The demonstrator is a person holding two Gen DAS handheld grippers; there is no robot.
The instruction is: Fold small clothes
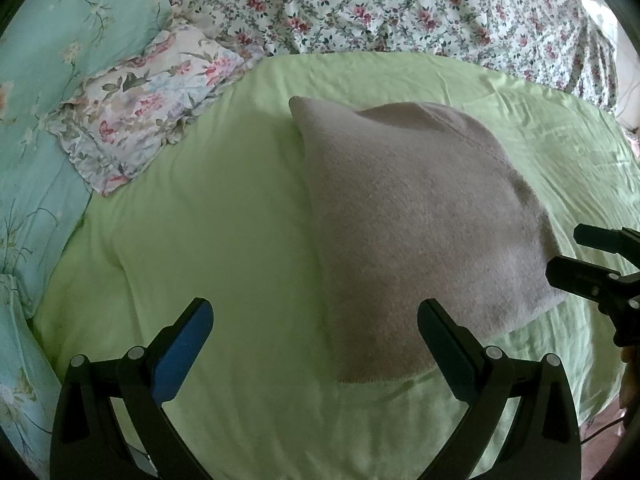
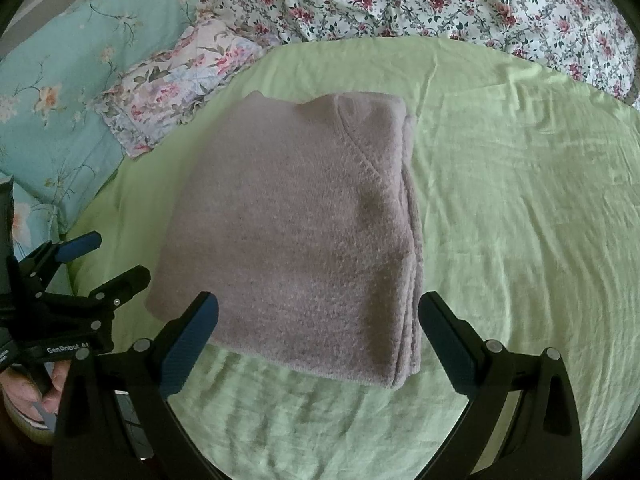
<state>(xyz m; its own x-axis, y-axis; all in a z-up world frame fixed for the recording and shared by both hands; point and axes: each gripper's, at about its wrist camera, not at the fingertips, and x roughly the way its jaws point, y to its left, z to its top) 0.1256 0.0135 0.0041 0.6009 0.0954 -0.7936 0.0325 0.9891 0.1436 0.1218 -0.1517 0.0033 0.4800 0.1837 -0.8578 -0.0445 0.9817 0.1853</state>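
A mauve fleece garment (image 1: 420, 224) lies folded into a compact rectangle on the light green sheet (image 1: 224, 208); it also shows in the right wrist view (image 2: 292, 232), layered edges at its right side. My left gripper (image 1: 316, 320) is open and empty, just above the garment's near left corner. My right gripper (image 2: 320, 316) is open and empty, above the garment's near edge. The right gripper shows at the right edge of the left wrist view (image 1: 576, 258), and the left gripper at the left of the right wrist view (image 2: 116, 256); both are open.
A teal floral quilt (image 1: 48, 92) and a small floral pillow (image 1: 152, 100) lie at the left. A white floral bedspread (image 1: 400, 8) lies bunched along the far side. The green sheet (image 2: 520, 208) spreads to the right of the garment.
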